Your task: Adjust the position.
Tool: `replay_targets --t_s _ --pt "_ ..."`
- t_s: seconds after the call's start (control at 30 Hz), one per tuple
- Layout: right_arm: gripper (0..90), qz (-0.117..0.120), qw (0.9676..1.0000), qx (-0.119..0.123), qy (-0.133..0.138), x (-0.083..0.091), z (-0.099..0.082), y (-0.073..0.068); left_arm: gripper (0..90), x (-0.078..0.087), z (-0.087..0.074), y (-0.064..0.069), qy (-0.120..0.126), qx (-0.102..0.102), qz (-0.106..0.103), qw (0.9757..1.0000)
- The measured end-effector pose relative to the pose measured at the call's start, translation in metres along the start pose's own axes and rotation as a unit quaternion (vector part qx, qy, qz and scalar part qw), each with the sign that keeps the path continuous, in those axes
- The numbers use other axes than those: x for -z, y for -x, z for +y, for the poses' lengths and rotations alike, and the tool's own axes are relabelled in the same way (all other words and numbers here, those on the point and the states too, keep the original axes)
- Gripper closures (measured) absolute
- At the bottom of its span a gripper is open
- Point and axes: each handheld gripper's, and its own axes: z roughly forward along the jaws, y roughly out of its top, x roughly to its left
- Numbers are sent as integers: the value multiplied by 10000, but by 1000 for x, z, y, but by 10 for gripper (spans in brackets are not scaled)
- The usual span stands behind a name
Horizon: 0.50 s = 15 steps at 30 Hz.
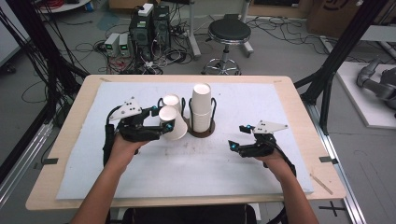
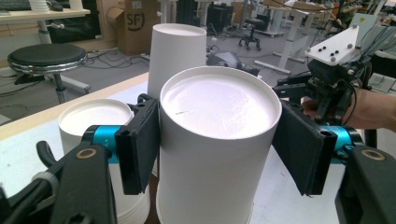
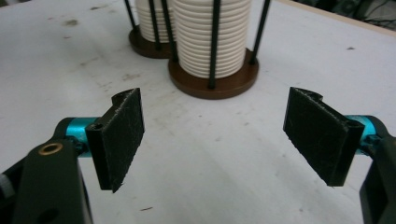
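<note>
The left gripper [image 2: 219, 149] is clamping an upside-down paper cup [image 2: 217, 140] between its pads, just short of the stacks in the wire holder [image 1: 201, 131], so it should be lowering squarely while the right gripper [image 3: 224, 140] is standing wide open, empty

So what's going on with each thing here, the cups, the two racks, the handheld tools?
Held cup: upside down, clamped between the left gripper's fingers, above the table.
Taller cup stack: upright in its wire holder.
Shorter cup stack: sits in the second holder, behind the held cup.
Right gripper: fingers apart, nothing between them.
Stool: unoccupied.
</note>
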Motion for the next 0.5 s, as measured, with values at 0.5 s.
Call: replay_targets --t_s 0.5 --pt "210 725 9967 263 240 -2 5 -14 342 -18 -15 10 -101 -67 -443 9989"
